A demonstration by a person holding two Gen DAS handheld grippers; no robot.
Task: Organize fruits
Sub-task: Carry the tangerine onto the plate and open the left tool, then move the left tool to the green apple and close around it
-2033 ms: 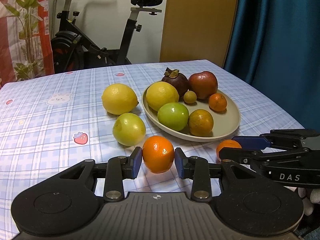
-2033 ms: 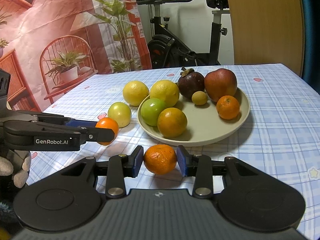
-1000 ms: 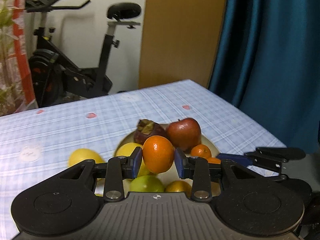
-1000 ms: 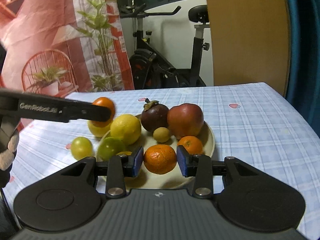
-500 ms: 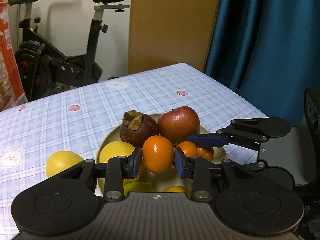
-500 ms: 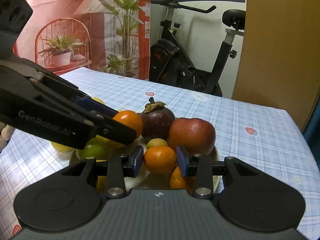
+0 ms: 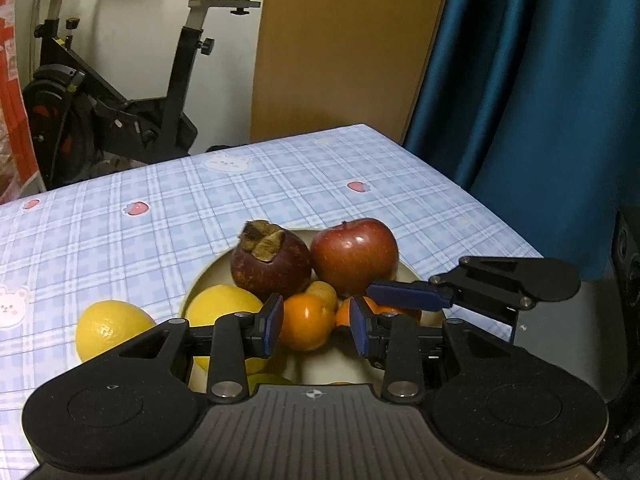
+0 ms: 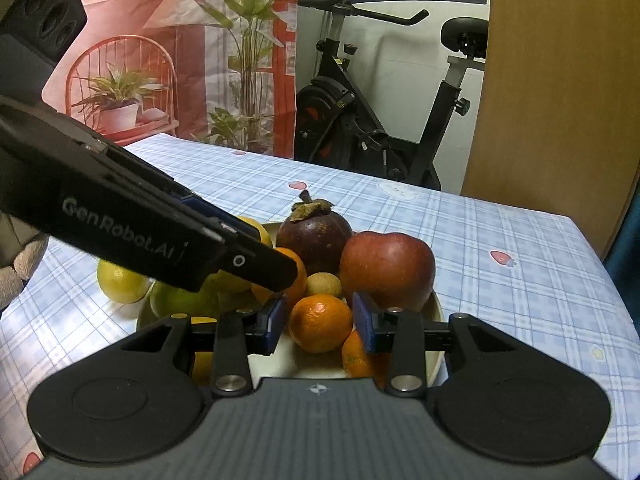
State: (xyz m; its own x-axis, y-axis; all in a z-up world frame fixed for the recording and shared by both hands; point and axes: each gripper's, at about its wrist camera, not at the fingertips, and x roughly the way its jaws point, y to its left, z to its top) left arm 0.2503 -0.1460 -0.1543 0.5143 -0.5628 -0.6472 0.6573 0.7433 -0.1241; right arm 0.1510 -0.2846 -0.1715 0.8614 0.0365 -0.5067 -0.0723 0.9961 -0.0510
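Note:
My left gripper is shut on a small orange, which sits low over the cream plate in front of the mangosteen and red apple. Close on its right, my right gripper is shut on a mandarin, also just above the plate. A blue pad of the right gripper's fingers crosses the left wrist view. The left gripper's black fingers hide most of its orange in the right wrist view. A longan, a green apple and another orange lie on the plate.
A lemon and a yellow-green fruit lie on the checked tablecloth left of the plate. A second lemon rests on the plate. The table ends near a blue curtain at the right. An exercise bike stands behind.
Both grippers lifted their oranges off the table, carried them over the plate and sank toward the fruit pile. Over the last half second they barely moved.

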